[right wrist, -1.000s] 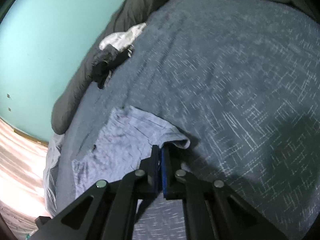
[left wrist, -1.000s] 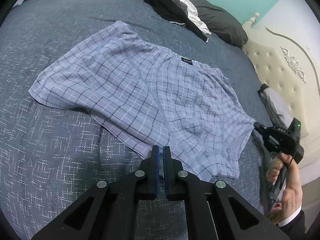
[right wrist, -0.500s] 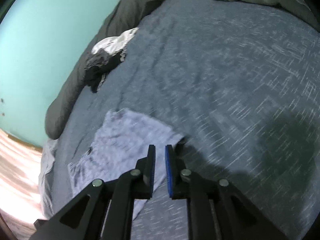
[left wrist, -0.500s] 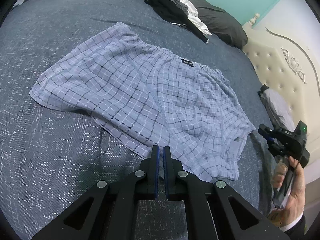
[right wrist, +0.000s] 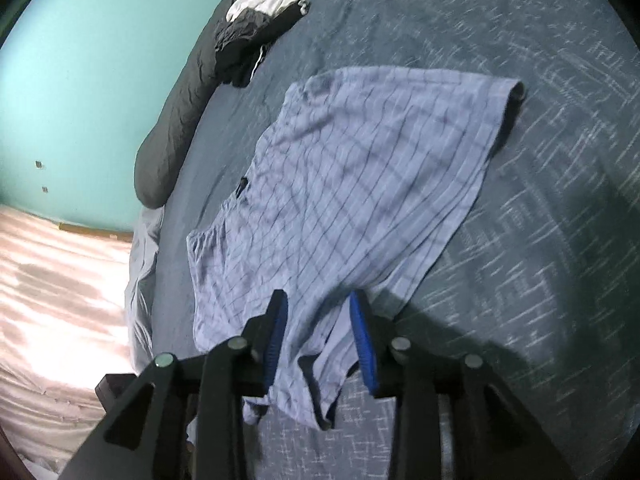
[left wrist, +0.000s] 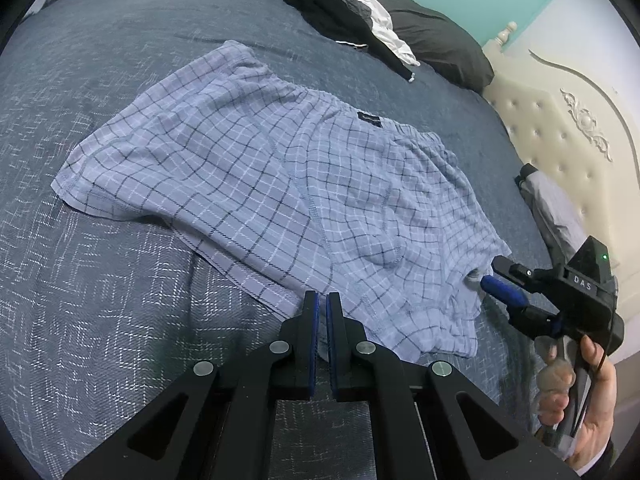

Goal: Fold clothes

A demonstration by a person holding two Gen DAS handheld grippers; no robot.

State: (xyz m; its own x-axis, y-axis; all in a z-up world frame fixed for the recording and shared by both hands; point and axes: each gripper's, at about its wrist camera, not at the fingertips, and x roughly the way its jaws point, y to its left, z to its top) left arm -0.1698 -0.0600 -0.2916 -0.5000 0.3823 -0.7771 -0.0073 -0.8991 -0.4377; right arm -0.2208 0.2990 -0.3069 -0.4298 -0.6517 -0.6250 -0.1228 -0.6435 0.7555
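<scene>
So we've got the checked shorts (left wrist: 272, 184) spread flat on the dark blue bedspread (left wrist: 100, 320), right out in front of both grippers. Our left gripper (left wrist: 322, 300) is pinched fully closed, and its tips sit at the near hem of the shorts; from this angle we can't really tell whether any cloth is caught between the pads. Just ahead of it the fabric runs off to the left leg opening and up to the waistband with the little dark label (left wrist: 369, 119).

Our right gripper (right wrist: 320, 312) has just been opening its jaws, and they now stand partly apart with the leg hem of the shorts lying between the blue pads (right wrist: 362, 340), not pressed by them as far as we can see. In the left wrist view that same gripper comes in from the right, held by a hand (left wrist: 580, 404), tips at the shorts' right edge.

Beyond the shorts, far from both grippers, there's a black-and-white garment (left wrist: 348, 16) bunched against a dark grey pillow (left wrist: 436, 36), plus a cream tufted headboard (left wrist: 560, 136) off to the right.
</scene>
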